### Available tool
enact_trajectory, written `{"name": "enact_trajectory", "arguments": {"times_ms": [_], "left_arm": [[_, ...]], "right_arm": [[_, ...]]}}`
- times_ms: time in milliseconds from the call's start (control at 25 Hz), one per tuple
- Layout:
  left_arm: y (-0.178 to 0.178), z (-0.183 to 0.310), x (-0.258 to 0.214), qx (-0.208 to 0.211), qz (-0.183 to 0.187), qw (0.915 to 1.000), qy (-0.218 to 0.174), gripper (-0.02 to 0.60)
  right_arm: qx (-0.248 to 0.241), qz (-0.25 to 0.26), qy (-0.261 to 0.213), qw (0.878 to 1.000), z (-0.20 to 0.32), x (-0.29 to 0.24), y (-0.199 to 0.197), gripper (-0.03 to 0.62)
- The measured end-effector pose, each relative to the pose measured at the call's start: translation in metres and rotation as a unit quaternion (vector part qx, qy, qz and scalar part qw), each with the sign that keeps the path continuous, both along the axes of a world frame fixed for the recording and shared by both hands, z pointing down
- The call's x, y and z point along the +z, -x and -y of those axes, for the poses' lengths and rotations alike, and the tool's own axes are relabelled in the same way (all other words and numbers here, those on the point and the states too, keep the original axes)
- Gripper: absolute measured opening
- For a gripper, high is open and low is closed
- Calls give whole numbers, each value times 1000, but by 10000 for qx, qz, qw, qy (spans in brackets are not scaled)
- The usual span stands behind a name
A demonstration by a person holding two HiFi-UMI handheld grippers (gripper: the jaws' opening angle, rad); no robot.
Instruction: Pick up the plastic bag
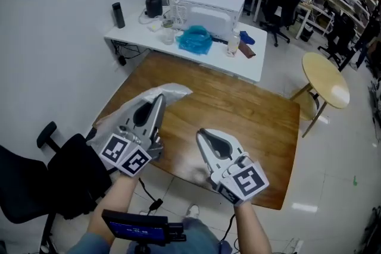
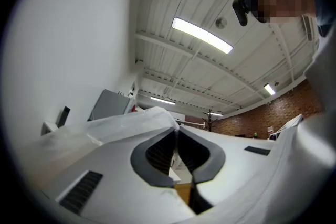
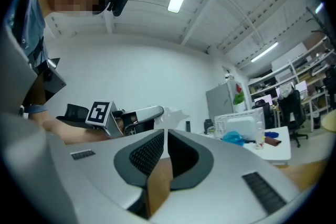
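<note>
Left tool (image 1: 159, 98) is pinched tight on the plastic bag (image 1: 174, 91), mid-left of frame. Right tool (image 1: 200, 134) is pressed together, empty.

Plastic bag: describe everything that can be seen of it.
The bag is thin, translucent whitish film, crumpled and limp. It is pinched at the tips of the shut left gripper and drapes back over one of its jaws, with a corner sticking out past the tips. It hangs above the table, seemingly clear of it. The right gripper does not touch it. Whether anything is inside cannot be told.
</note>
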State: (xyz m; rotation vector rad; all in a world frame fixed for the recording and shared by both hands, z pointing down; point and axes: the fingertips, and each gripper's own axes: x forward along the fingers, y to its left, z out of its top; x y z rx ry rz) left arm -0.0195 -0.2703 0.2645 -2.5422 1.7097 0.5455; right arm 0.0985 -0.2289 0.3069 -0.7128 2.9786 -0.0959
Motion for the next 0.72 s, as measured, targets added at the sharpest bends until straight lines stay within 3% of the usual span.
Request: {"name": "enact_trajectory", "arguments": {"times_ms": [360,520,720], "left_arm": [[-177,20,90,1121,-68,9919,589,5],[-224,16,143,1407,-197,9837,1099,5],[-264,8,200,1728,-285,9678,1808,5]], "right_arm": [[1322,-26,210,9910,19,35,-149,32],[1686,-55,387,9849,18,54,-187,32],[1913,-163,587,9796,14,77,-207,32]]}}
